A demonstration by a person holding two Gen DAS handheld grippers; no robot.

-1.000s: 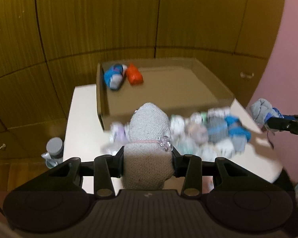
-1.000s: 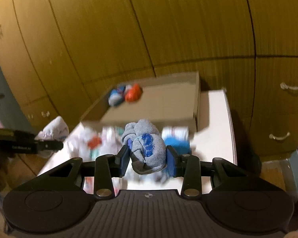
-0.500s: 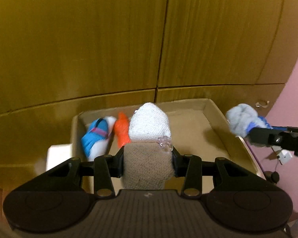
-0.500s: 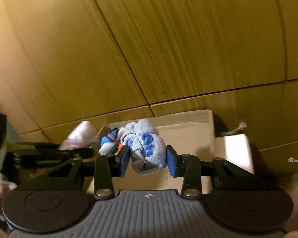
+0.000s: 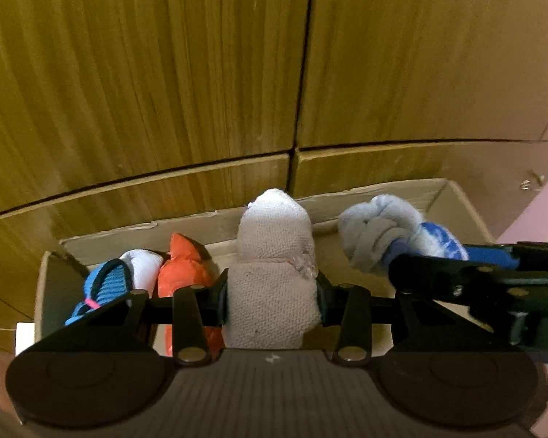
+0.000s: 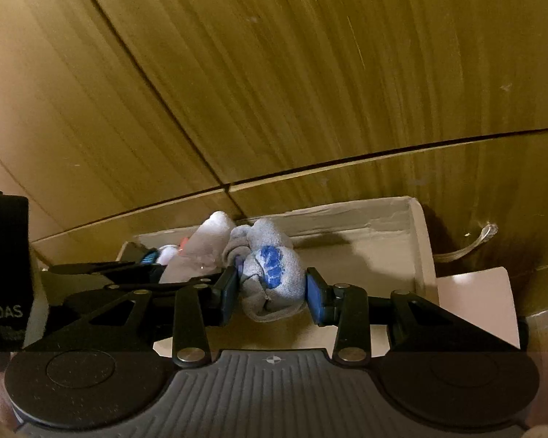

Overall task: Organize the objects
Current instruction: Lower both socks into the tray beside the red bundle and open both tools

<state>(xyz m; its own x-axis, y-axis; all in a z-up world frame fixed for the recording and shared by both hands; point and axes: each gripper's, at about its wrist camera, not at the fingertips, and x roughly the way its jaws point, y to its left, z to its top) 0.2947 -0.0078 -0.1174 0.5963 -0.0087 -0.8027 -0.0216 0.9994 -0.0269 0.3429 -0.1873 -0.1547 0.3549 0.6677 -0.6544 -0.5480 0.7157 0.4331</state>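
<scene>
My left gripper (image 5: 272, 292) is shut on a rolled beige and white sock bundle (image 5: 274, 255), held over the far end of an open cardboard box (image 5: 383, 193). My right gripper (image 6: 270, 292) is shut on a grey sock bundle with blue patches (image 6: 270, 273), just to the right of the beige bundle (image 6: 208, 244). In the left wrist view the grey bundle (image 5: 380, 233) and the right gripper (image 5: 449, 266) show at the right. A blue and white sock roll (image 5: 113, 284) and an orange roll (image 5: 184, 270) lie in the box's far left corner.
Wooden cabinet doors (image 5: 201, 73) rise right behind the box. A metal drawer handle (image 6: 471, 244) sticks out at the right. A strip of the white tabletop (image 6: 475, 303) shows beside the box's right wall (image 6: 422, 248). A pink wall (image 5: 540, 204) is at the far right.
Both grippers have carried their sock bundles forward from above the loose pile on the table to over the box's far end. They have also drawn closer together.
</scene>
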